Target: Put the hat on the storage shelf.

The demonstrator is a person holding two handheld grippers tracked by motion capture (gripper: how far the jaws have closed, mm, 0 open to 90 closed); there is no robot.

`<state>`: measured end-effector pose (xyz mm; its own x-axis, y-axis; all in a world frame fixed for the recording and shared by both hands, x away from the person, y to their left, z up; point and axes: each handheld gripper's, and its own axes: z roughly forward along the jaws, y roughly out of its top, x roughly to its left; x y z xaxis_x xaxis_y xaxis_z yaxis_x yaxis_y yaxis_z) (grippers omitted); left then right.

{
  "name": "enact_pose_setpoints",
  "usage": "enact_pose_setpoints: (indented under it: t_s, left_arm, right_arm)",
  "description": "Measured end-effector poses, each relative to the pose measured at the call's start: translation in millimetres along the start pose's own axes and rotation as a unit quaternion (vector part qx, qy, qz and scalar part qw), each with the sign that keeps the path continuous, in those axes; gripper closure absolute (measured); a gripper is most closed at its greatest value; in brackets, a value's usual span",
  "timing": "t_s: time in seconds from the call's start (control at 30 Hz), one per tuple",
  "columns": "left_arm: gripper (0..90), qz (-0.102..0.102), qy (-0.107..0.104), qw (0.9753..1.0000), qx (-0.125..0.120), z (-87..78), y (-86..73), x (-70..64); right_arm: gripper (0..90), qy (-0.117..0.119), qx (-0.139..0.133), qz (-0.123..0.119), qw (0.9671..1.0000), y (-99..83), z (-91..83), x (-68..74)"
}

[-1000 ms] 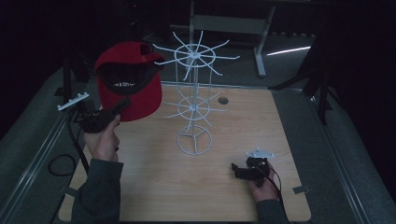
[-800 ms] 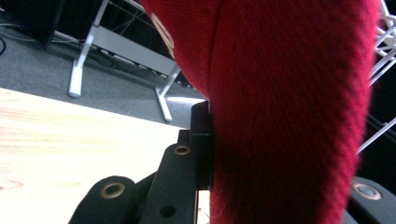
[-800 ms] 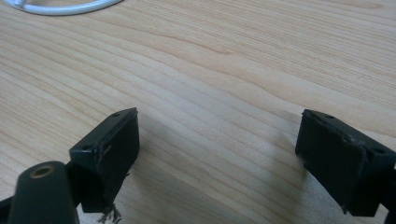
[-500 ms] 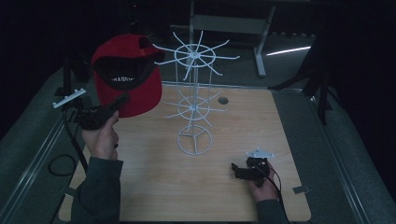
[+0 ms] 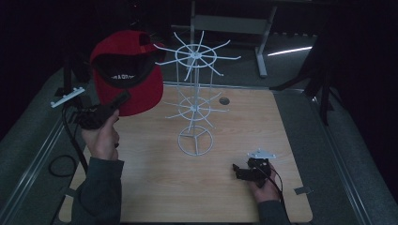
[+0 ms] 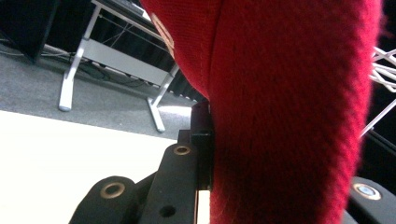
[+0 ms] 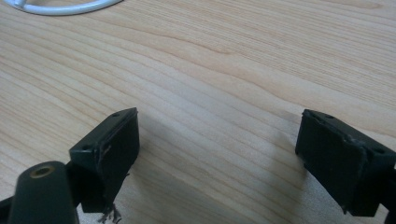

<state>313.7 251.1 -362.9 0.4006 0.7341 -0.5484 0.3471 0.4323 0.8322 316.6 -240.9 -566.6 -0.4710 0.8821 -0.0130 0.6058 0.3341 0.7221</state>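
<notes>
High view: left gripper [image 5: 123, 99] is clamping the red cap [image 5: 126, 72] in the air, upper left of frame, beside the white wire rack [image 5: 195, 101]. Right gripper [image 5: 237, 170] is resting released on the counter [image 5: 155, 183], lower right.

White lettering inside red cap [image 5: 126, 75], too blurred to read.

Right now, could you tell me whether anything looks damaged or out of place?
Only one small thing: the right gripper has frayed threads hanging from the lower edge of one pad. The red cap is clamped in the left gripper, clear of the white wire rack.
</notes>
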Motion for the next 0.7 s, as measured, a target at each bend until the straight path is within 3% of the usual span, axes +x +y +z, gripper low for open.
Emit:
enact_pose_setpoints:
  t_s: [0.7]
  left_arm:
    - [83.5, 0.006, -0.010, 0.9998, -0.014, -0.9, 4.0, -7.0]
  right_arm:
    - [13.4, 0.000, 0.000, 0.000, 1.0000, 0.0, 0.0, 0.0]
